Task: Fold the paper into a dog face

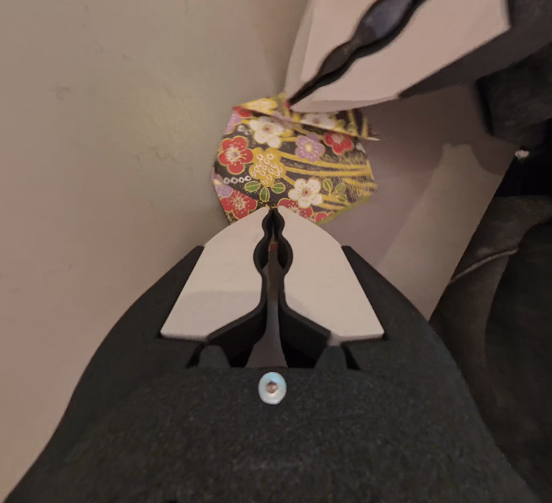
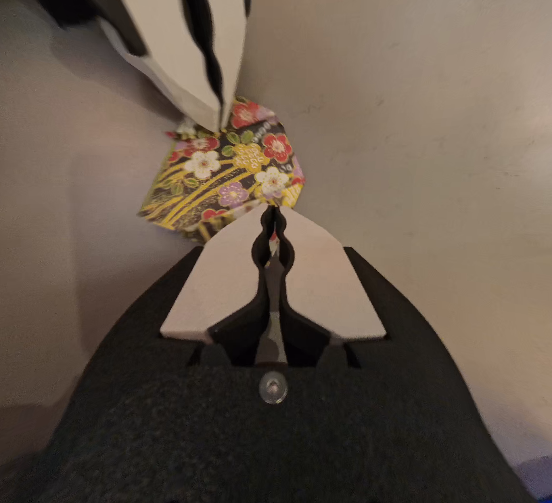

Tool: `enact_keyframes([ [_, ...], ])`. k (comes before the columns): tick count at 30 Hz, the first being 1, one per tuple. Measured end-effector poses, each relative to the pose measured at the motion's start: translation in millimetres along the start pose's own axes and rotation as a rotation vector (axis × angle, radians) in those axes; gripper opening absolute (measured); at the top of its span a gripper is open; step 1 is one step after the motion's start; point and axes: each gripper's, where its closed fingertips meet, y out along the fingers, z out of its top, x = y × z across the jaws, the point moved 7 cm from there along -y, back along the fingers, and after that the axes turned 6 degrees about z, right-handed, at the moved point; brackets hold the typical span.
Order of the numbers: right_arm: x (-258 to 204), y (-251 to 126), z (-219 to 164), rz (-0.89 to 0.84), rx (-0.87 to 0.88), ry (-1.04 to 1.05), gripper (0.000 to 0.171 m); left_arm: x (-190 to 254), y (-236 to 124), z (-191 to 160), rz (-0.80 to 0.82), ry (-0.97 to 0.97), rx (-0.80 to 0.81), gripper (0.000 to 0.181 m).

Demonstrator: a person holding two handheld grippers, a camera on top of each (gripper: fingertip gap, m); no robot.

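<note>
The paper (image 1: 294,161) is a folded flower-patterned piece in black, gold, red, white and purple, held between both grippers above the beige table. My left gripper (image 1: 273,211) is shut on its near edge. My right gripper (image 1: 291,100) comes in from the upper right, shut on the paper's far top corner, where a small flap is folded over. In the right wrist view the paper (image 2: 227,169) lies ahead of my right gripper (image 2: 273,208), which is shut on its corner. My left gripper (image 2: 221,127) is shut on the opposite corner, at upper left.
The beige table surface (image 1: 119,130) fills the left wrist view's left side and shows in the right wrist view (image 2: 418,130). A dark shape (image 1: 513,279), perhaps a sleeve or the gripper's body, stands at the right edge. Left tips to right tips: about 6 cm.
</note>
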Motion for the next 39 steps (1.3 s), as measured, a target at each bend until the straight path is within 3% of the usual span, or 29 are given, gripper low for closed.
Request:
enact_keyframes([
  [4,-35,-19,5,0.09,0.152,0.046,0.002,3,0,-2,0.073,-0.127,0.031,0.0],
  [7,-57,-22,0,0.104,0.188,0.116,0.021,6,-1,-4,0.12,-0.236,0.06,0.0],
  [10,-63,-29,-13,0.029,0.183,0.269,0.02,12,-2,-10,0.134,-0.358,0.099,0.0],
  [13,-78,-28,-13,0.127,0.251,0.371,0.021,22,-2,-14,0.111,-0.38,0.108,0.0],
  [17,-87,-10,-9,0.128,0.218,0.287,0.021,32,-6,-1,0.082,-0.234,0.113,0.0],
  [20,-83,-1,-16,0.123,0.153,0.275,0.02,33,-13,21,0.097,0.029,0.161,0.0],
  [23,-78,-5,-22,0.12,0.131,0.253,0.019,33,-7,37,0.079,0.317,0.111,0.0],
  [27,-68,-15,-33,0.148,0.076,0.227,0.018,39,12,51,-0.068,0.554,0.02,0.005],
  [33,-45,-26,-48,0.296,0.047,0.246,0.016,35,48,65,-0.15,0.659,-0.08,0.012],
  [39,-43,-45,-48,0.258,0.093,0.302,0.018,26,43,59,-0.072,0.563,-0.046,0.012],
])
